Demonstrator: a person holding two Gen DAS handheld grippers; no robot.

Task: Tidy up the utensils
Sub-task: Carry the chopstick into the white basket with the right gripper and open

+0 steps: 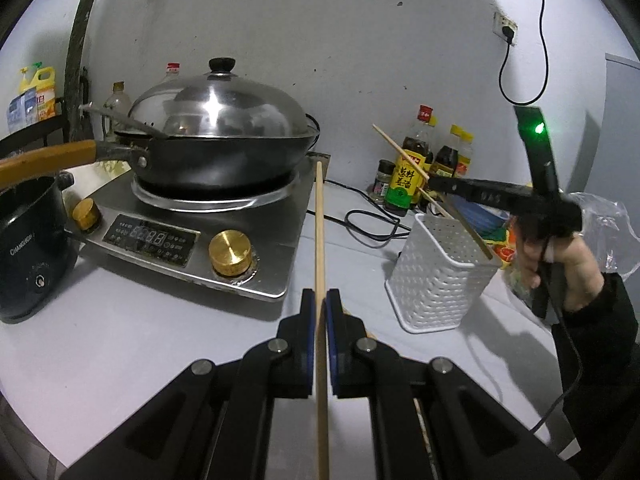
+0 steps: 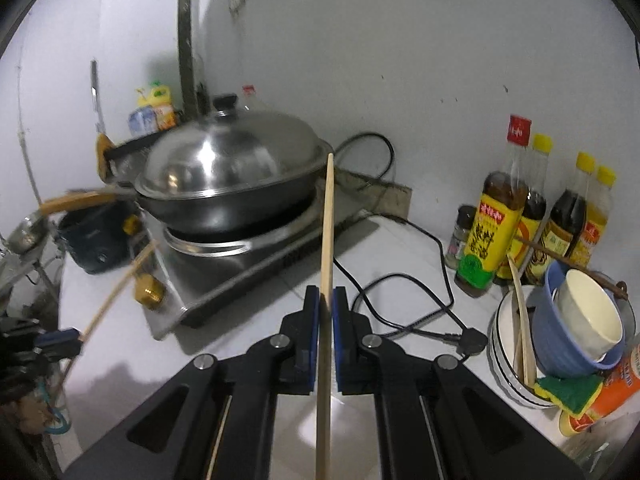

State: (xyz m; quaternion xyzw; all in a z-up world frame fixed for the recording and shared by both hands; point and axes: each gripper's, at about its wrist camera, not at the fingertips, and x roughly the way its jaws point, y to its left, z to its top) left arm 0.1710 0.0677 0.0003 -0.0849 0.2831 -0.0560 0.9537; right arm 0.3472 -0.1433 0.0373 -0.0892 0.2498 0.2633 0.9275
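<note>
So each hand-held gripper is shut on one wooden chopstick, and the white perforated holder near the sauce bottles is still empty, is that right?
Not quite. The left hand-held gripper and right hand-held gripper are each shut on a chopstick, but the white holder is not empty: the left wrist view shows a chopstick already leaning inside it.

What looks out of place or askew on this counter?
A loose pair of chopsticks lies in the stacked dirty bowls, not in the white utensil holder. A blue bowl leans tilted on that stack.
</note>
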